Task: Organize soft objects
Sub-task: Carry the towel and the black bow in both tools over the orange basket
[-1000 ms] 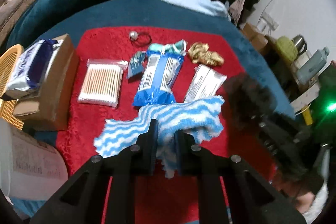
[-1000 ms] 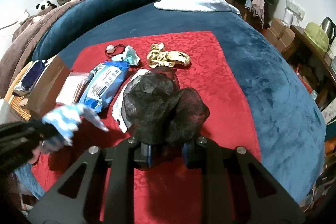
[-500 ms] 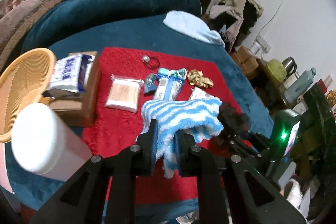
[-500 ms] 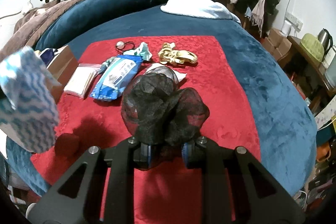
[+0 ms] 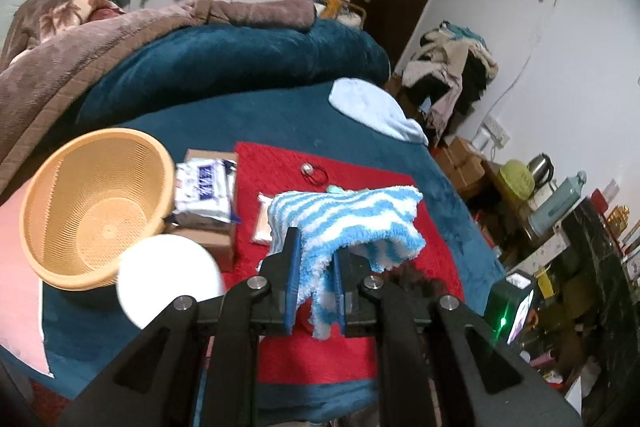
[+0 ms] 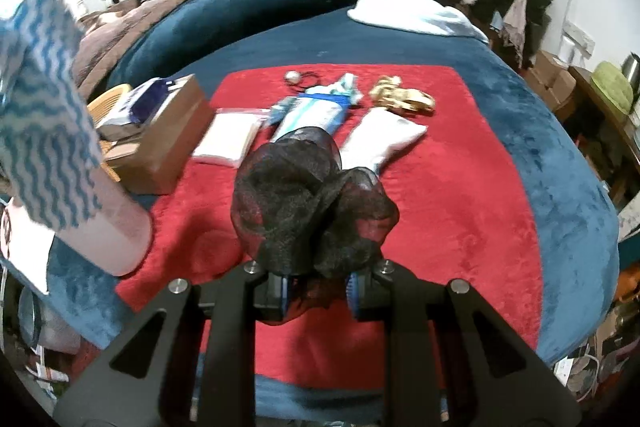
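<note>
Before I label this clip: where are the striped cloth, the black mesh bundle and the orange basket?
striped cloth (image 5: 344, 217): left wrist view, middle of its draped top.
black mesh bundle (image 6: 304, 203): right wrist view, centre of the bunch.
orange basket (image 5: 60, 167): left wrist view, upper-left inner wall.

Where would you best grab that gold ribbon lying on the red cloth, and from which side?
Judging by its shape, grab the gold ribbon across the bunched loops in its middle, coming straight down from above. It lies flat and crumpled on the red cloth, so there is no edge to slide under; the raised folds offer the only bite, and the white packet crowds its near side.
</note>
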`<action>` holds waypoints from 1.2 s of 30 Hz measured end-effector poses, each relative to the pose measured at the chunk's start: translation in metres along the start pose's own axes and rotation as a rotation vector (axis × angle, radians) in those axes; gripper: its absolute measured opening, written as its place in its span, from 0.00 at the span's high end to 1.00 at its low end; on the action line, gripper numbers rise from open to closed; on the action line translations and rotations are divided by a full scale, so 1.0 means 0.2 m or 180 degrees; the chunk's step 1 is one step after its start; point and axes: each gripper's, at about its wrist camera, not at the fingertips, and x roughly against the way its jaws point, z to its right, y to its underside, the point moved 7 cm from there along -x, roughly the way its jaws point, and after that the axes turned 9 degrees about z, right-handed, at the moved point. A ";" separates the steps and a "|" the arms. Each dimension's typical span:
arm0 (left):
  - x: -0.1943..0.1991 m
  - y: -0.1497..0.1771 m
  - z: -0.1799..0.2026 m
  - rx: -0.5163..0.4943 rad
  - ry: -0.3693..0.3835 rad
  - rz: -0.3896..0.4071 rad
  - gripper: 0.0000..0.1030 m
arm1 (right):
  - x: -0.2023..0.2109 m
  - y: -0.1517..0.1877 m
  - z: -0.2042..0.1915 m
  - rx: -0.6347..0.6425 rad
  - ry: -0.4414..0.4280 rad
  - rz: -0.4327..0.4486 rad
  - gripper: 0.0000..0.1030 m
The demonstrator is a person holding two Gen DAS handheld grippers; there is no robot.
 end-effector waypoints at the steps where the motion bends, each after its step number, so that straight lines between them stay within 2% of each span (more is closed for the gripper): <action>1: 0.02 -0.02 -0.04 0.0018 -0.0013 0.0033 0.87 | 0.01 -0.01 -0.03 0.0048 -0.0006 0.0019 0.79; 6: 0.10 -0.09 -0.19 0.0088 -0.0084 0.0145 0.87 | 0.04 -0.06 -0.19 0.0333 -0.0006 0.0109 0.79; 16: 0.17 -0.19 -0.57 0.0355 -0.0260 0.0256 0.87 | 0.03 -0.15 -0.44 0.0600 -0.0106 0.0180 0.79; 24: 0.18 -0.23 -0.92 0.0663 -0.0492 0.0333 0.87 | -0.02 -0.24 -0.68 0.0784 -0.0224 0.0212 0.79; 30: 0.08 -0.23 -1.21 0.0905 -0.0773 0.0268 0.87 | -0.07 -0.43 -0.86 0.0660 -0.0495 0.0216 0.79; 36: -0.05 -0.20 -1.33 0.0949 -0.0973 0.0110 0.87 | -0.14 -0.59 -1.15 0.0574 -0.0972 0.0068 0.79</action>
